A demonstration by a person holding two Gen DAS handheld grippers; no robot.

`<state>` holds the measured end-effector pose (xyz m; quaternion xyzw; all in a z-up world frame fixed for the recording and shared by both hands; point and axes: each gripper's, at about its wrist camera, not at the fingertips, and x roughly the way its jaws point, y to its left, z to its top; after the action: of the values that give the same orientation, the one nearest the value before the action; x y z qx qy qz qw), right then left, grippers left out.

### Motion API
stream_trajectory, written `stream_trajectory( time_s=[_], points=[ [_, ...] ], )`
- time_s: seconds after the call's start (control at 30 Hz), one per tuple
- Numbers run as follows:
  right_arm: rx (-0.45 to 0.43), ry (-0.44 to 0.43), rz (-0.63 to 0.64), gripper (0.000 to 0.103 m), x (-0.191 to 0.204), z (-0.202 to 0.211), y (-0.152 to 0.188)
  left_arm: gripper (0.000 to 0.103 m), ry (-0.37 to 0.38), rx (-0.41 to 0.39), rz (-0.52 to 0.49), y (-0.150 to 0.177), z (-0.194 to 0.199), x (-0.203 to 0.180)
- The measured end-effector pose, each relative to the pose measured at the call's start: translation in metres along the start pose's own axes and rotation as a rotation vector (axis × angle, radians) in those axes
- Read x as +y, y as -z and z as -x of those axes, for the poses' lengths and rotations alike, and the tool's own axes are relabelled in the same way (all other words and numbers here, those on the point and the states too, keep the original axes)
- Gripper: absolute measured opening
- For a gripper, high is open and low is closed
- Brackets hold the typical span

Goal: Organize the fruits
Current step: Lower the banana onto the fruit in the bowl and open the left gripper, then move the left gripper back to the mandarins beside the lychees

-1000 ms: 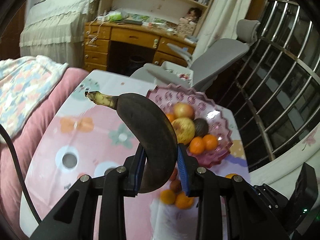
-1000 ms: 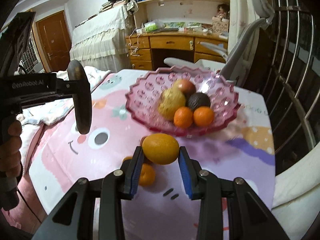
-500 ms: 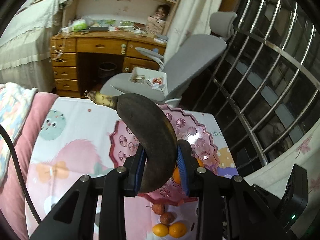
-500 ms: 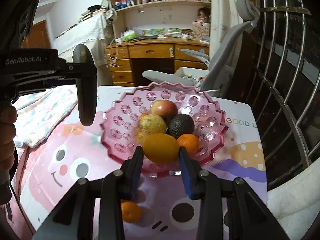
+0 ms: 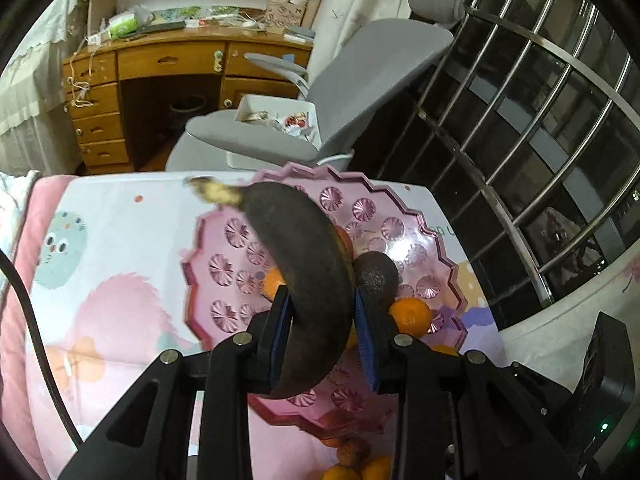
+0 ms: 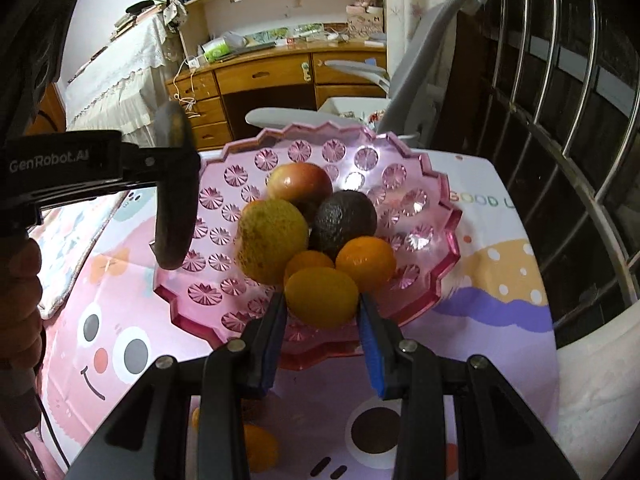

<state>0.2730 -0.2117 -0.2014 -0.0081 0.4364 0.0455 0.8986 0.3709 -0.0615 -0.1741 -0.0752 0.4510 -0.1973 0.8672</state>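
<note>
Two fruits hang over a pink scalloped bowl (image 6: 436, 276) on a cartoon-print table (image 6: 500, 360), each clamped in a hand-held gripper. The left hand-held gripper (image 5: 322, 332) is closed on a blackened banana (image 5: 304, 272), gripped near its lower end, so that its long axis rises away from the pads up to the pale stem tip over the bowl's far-left rim. From the right wrist view the same banana (image 6: 172, 200) stands close to upright beside the bowl's left edge, with open pink floor just to its right. The right hand-held gripper (image 6: 322, 320) is closed on a yellow-orange citrus fruit (image 6: 322, 296), held above the bowl's near rim and just in front of the pile: a russet pear-like fruit (image 6: 272, 240), a red apple (image 6: 300, 184), a dark avocado (image 6: 344, 220) and two mandarins (image 6: 366, 262). The right hand appears the nearer to a free spot, needing only to sink forward; the banana would likely have to tip from upright to lie flat along the bowl's left side. Several small fruits (image 5: 356, 468) remain on the table, short of the bowl.
</note>
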Motion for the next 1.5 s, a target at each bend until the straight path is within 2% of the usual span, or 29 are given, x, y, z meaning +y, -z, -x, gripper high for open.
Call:
stream_trajectory(
  time_s=[0.2, 0.3, 0.37, 0.43, 0.53, 0.7, 0.77, 1.03, 1.17, 1.5],
  points=[
    [0.018, 0.014, -0.012, 0.036, 0.0, -0.005, 0.001, 0.032, 0.006, 0.011, 0.024, 0.002, -0.009, -0.001],
    [0.019, 0.009, -0.022, 0.039, -0.001, -0.005, 0.001, 0.038, -0.002, 0.017, 0.034, 0.001, -0.009, 0.001],
    [0.018, 0.007, -0.028, 0.045, -0.002, -0.005, 0.0, 0.048, -0.009, 0.01, 0.041, 0.001, -0.005, 0.002],
    [0.017, 0.005, -0.031, 0.052, -0.002, -0.003, 0.0, 0.05, -0.011, 0.0, 0.048, 0.001, 0.0, 0.003],
    [0.019, 0.007, -0.032, 0.056, -0.001, -0.001, 0.0, 0.062, -0.022, 0.006, 0.053, 0.002, 0.007, 0.005],
    [0.013, -0.012, -0.055, 0.057, -0.004, 0.008, 0.001, 0.066, -0.015, 0.013, 0.044, 0.006, 0.019, 0.004],
    [0.009, -0.023, -0.068, 0.057, -0.006, 0.012, 0.001, 0.072, -0.013, 0.026, 0.046, 0.008, 0.024, 0.004],
    [-0.029, -0.049, -0.086, 0.058, -0.008, 0.034, 0.01, 0.078, 0.015, 0.058, 0.085, 0.026, 0.047, 0.009],
    [-0.04, -0.062, -0.068, 0.058, -0.007, 0.045, 0.022, 0.079, -0.002, 0.084, 0.089, 0.04, 0.055, 0.011],
    [-0.046, -0.076, 0.027, 0.058, 0.005, 0.059, 0.054, 0.079, -0.016, 0.192, 0.091, 0.072, 0.048, 0.015]
  ],
)
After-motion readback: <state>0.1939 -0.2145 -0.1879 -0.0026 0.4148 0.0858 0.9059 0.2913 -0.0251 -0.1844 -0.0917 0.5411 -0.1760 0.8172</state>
